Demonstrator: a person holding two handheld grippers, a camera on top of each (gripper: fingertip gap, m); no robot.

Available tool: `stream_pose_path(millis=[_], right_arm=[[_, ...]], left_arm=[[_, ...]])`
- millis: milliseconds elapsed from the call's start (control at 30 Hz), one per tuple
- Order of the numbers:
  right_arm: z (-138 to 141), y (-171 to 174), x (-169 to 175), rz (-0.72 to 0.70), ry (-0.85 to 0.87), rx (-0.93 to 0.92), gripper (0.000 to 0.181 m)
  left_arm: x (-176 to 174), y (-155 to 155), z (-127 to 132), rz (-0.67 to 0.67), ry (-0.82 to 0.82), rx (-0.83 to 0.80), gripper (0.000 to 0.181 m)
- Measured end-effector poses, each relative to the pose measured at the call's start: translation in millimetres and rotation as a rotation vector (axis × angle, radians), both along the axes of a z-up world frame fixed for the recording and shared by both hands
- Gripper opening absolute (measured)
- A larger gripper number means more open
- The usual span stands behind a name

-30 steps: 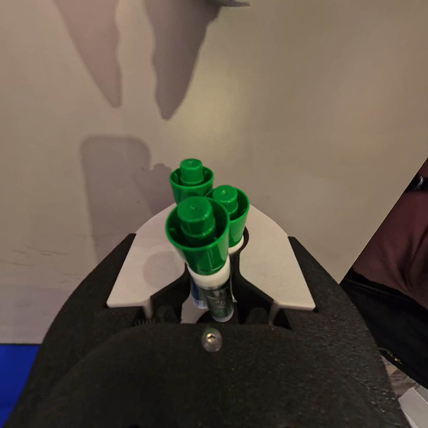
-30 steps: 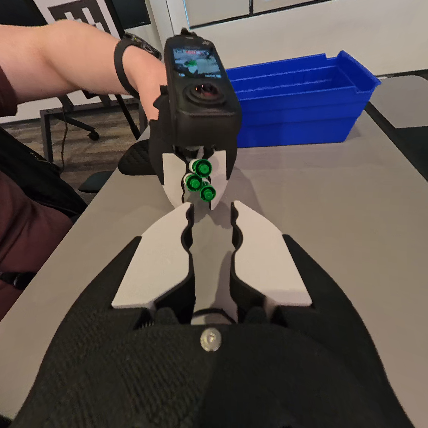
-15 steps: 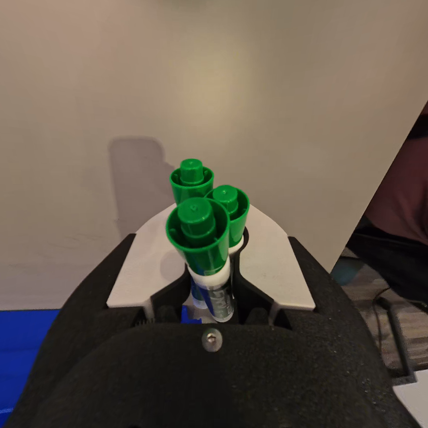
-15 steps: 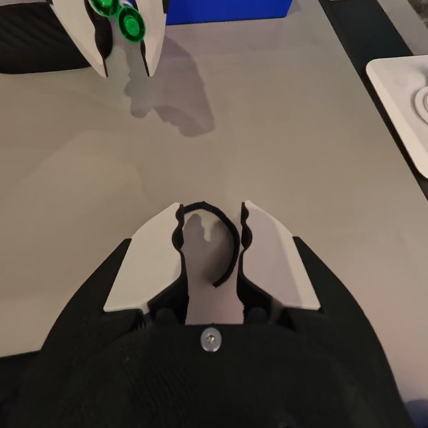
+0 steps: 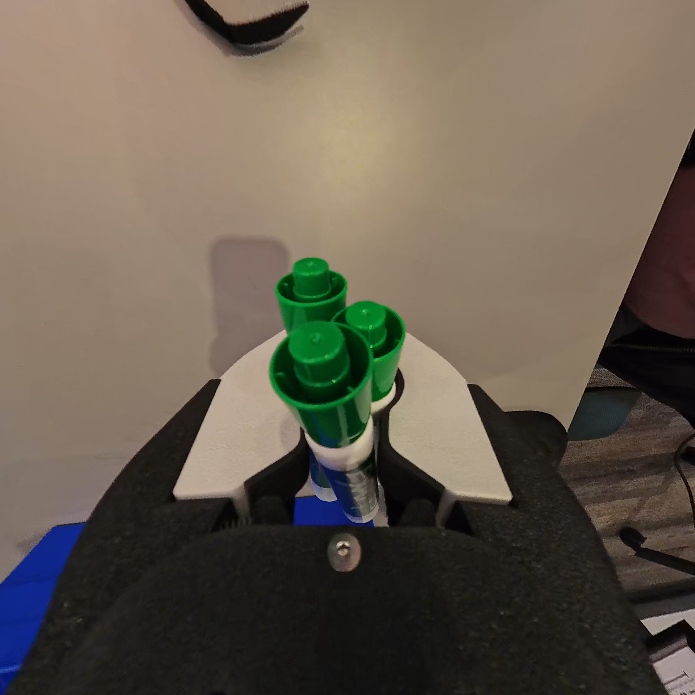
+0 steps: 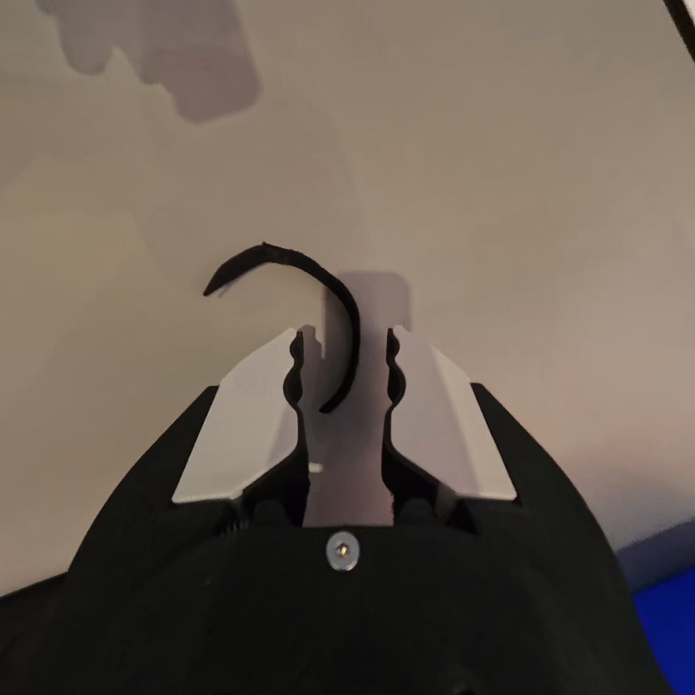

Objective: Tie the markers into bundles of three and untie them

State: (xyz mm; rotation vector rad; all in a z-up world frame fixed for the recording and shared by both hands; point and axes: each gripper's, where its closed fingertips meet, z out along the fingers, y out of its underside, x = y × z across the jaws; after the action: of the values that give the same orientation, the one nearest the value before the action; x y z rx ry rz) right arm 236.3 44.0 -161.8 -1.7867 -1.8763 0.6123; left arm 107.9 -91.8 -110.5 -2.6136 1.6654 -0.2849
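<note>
Three green-capped markers [image 5: 319,376] stand bunched together in my left gripper [image 5: 340,338], which is shut on their white barrels, caps pointing forward over the grey table [image 5: 413,169]. A black strap [image 6: 351,319] lies loose on the table in a curved hook shape. My right gripper [image 6: 345,331] is open just above it, with the strap's near end between the two fingers and touching neither. The strap also shows at the top edge of the left wrist view [image 5: 244,28]. No strap is visible around the markers.
A blue bin [image 5: 22,601] shows at the lower left of the left wrist view, behind my gripper. The table's right edge [image 5: 632,282] runs diagonally, with a person's dark clothing [image 5: 669,319] and the floor beyond it. A blue patch [image 6: 669,620] sits at the lower right of the right wrist view. Left tips to right tips: about 20 cm.
My right gripper has pulled back, so more of the strap lies beyond its fingertips. The strap has come into the left wrist view. The left gripper still holds the markers.
</note>
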Motion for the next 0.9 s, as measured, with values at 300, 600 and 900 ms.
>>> stream_pose_path(millis=[300, 600, 900], right_arm=[[-15.4, -6.5, 0.7, -0.005, -0.021, -0.156, 0.004], [-6.8, -12.5, -15.0, -0.031, 0.051, -0.220, 0.005], [12.9, -17.1, -35.3, -0.145, 0.170, -0.383, 0.004]], left_arm=[[6.8, 12.4, 8.1, 0.072, -0.046, 0.001, 0.040], [-4.4, 18.5, -3.1, 0.353, 0.004, -0.117, 0.041], [-0.2, 29.5, -4.2, 0.485, -0.049, -0.116, 0.041]])
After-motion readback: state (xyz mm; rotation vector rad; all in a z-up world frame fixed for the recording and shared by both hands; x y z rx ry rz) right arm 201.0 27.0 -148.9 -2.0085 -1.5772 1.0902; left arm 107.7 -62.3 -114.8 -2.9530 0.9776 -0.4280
